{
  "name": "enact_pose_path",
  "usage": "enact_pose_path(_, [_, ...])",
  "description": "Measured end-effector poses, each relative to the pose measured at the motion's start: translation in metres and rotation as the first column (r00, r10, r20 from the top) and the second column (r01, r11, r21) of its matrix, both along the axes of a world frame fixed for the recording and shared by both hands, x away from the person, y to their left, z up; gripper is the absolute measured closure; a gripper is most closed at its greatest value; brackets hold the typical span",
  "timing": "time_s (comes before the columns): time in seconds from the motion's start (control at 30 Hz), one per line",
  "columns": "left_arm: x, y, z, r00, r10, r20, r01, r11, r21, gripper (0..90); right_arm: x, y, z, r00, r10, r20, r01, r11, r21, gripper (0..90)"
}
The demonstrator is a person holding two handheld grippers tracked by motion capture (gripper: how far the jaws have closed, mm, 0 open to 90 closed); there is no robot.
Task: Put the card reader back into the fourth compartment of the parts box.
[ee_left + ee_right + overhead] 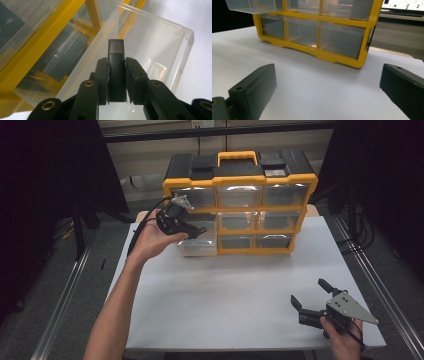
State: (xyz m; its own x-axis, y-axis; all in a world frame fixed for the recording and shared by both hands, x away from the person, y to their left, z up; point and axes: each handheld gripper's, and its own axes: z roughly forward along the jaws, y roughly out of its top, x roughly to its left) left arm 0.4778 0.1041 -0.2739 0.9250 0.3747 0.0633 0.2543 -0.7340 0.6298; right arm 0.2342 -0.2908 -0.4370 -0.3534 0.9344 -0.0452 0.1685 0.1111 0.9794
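One yellow-framed parts organizer (240, 200) with a black top and a yellow carry handle stands upright at the far edge of your white table (225, 295). It holds nine clear drawers in three rows of three. One of them, the bottom-left drawer (198, 245), is pulled out toward you; the other eight sit flush.

You hold two grippers. Your left gripper (192, 231) is raised at the organizer's left side, over the pulled-out drawer. In the left gripper view its jaws are closed narrow on one small dark rectangular block (116, 70), which stands up between the pads above the drawer's clear interior (155, 50). Your right gripper (310, 297) rests low at the near right corner of the table, well apart from the organizer, its jaws spread wide with nothing between them.

The table is plain white. Around it the room is dark, with grey floor, metal rails at both sides and a pale wall behind.
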Motion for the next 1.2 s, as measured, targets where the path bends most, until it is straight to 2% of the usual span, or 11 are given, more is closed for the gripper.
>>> enact_pose_path(0.07, [0.000,0.000,0.002,0.9998,0.006,0.017,-0.006,1.0000,0.004,65.0,0.000,0.000,0.000,1.0000,0.000,0.000,0.000,1.000,0.000,0.9])
enact_pose_path(0.1, [-0.001,0.000,0.001,0.9994,0.028,0.021,-0.028,0.9995,-0.017,61.2,0.000,0.000,0.000,1.0000,0.000,0.000,0.000,1.000,-0.001,1.0])
enact_pose_path(0.4, [-0.004,0.009,0.007,0.9953,0.066,0.071,-0.059,0.9943,-0.088,38.8,0.000,0.000,0.000,1.0000,0.005,0.006,-0.005,1.000,-0.003,1.0])
enact_pose_path(0.57, [-0.004,0.017,0.005,0.9924,0.096,0.077,-0.084,0.9862,-0.142,24.0,0.000,0.000,0.000,1.0000,0.000,0.002,0.000,1.000,0.000,1.0])
enact_pose_path(0.77, [-0.010,0.020,0.003,0.9849,0.125,0.119,-0.101,0.9759,-0.194,10.9,0.001,-0.002,-0.002,1.0000,-0.006,-0.005,0.006,1.000,0.003,1.0])
enact_pose_path(0.8, [-0.012,0.020,0.002,0.9835,0.133,0.123,-0.105,0.9726,-0.207,10.4,0.001,-0.003,-0.002,1.0000,-0.007,-0.005,0.007,1.000,0.006,1.0])
enact_pose_path(0.87, [-0.014,0.020,0.001,0.9792,0.162,0.121,-0.126,0.9562,-0.264,9.2,0.001,-0.003,-0.003,1.0000,-0.008,-0.006,0.008,1.000,0.007,0.9])
enact_pose_path(1.0, [-0.019,0.020,0.001,0.9733,0.181,0.142,-0.131,0.9443,-0.302,5.2,0.001,-0.004,-0.003,1.0000,-0.005,-0.005,0.005,1.000,0.008,0.9])
enact_pose_path(1.07, [-0.021,0.021,0.002,0.9740,0.186,0.130,-0.132,0.9314,-0.339,4.3,0.000,-0.004,-0.002,1.0000,-0.009,-0.001,0.009,1.000,0.005,0.9])
enact_pose_path(1.13, [-0.025,0.020,0.001,0.9721,0.186,0.143,-0.127,0.9298,-0.346,4.3,0.000,-0.004,-0.002,0.9999,-0.011,-0.003,0.011,1.000,0.004,0.9])
enact_pose_path(1.2, [-0.028,0.020,-0.002,0.9625,0.214,0.167,-0.144,0.9238,-0.355,4.1,0.000,-0.003,-0.002,0.9999,-0.012,-0.005,0.012,1.000,0.003,0.9])
